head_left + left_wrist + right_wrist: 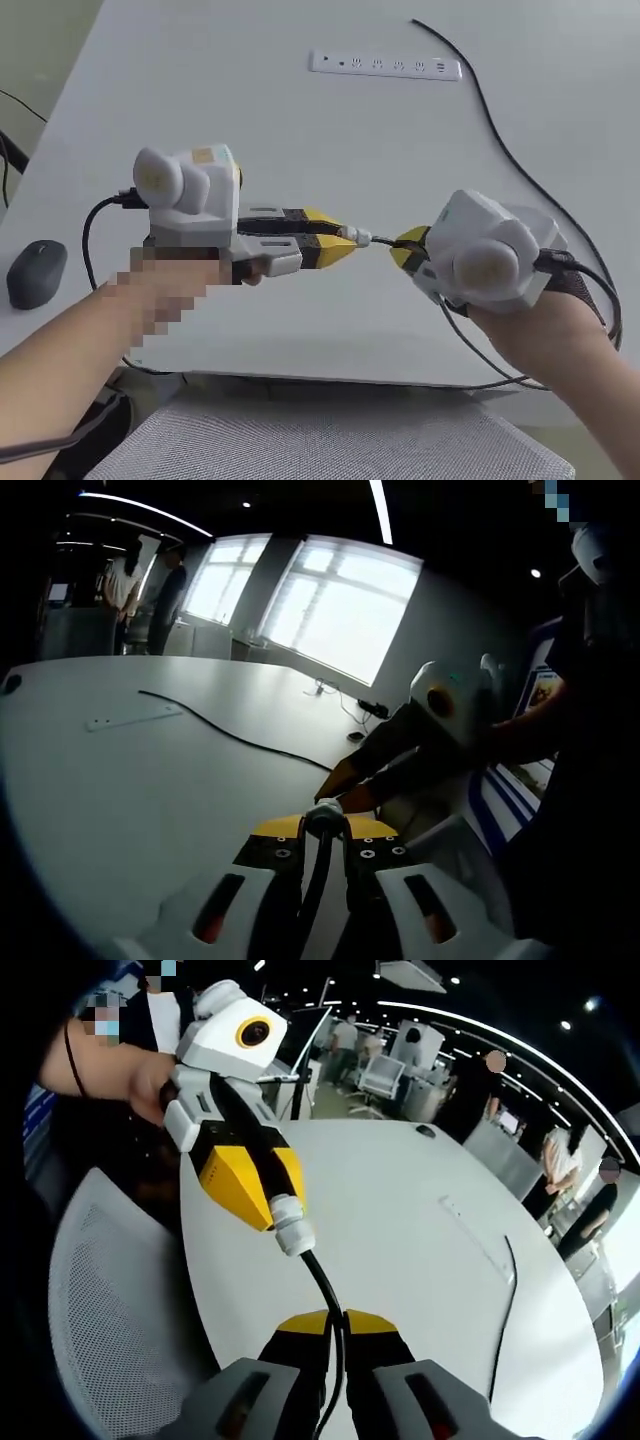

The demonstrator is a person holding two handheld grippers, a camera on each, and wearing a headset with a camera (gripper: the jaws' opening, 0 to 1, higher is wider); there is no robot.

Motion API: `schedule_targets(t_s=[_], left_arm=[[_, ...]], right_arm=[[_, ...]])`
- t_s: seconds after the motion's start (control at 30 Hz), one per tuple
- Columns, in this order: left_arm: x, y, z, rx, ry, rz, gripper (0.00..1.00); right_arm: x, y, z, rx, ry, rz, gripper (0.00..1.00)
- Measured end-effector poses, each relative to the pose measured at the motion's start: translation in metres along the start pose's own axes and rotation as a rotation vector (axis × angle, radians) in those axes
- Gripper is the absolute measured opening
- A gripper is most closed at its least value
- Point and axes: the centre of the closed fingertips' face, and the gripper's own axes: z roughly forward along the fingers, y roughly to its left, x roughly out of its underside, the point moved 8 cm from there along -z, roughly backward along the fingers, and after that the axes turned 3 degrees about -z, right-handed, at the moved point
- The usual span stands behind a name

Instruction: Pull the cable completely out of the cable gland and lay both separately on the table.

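Above the table's near edge, my left gripper (345,245) is shut on the white cable gland (359,238). A short stretch of black cable (384,241) runs from the gland into my right gripper (405,247), which is shut on it. In the right gripper view the gland (290,1226) sticks out of the left gripper's yellow tips (262,1195), and the cable (325,1280) drops between my own jaws (337,1325). The left gripper view shows the gland (325,818) at my jaw tips (325,832), with the cable (318,875) trailing back between them.
A white power strip (385,66) lies at the far side of the white table (300,140). A long black cord (520,170) runs along the right. A dark mouse (35,272) sits at the left edge. A grey mesh chair (330,440) is below. People stand in the background.
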Motion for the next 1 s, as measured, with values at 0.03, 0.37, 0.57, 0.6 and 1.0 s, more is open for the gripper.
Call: schedule_targets(t_s=[0.03, 0.37, 0.57, 0.6, 1.0], left_arm=[[0.0, 0.0, 0.0, 0.0, -0.002, 0.001, 0.15], [-0.001, 0.001, -0.001, 0.0, -0.008, -0.003, 0.15], [-0.002, 0.001, -0.002, 0.0, -0.021, -0.01, 0.15], [-0.002, 0.001, -0.002, 0.0, -0.024, -0.011, 0.15], [-0.002, 0.002, 0.0, 0.0, -0.022, -0.011, 0.15]], right_arm=[[0.002, -0.001, 0.0, 0.006, 0.006, 0.008, 0.0], [0.025, -0.007, 0.006, 0.005, 0.061, 0.174, 0.0], [0.045, -0.01, 0.009, 0.008, 0.124, 0.267, 0.0], [0.047, -0.01, 0.009, 0.004, 0.136, 0.285, 0.0], [0.054, -0.008, 0.011, -0.012, 0.163, 0.328, 0.0]])
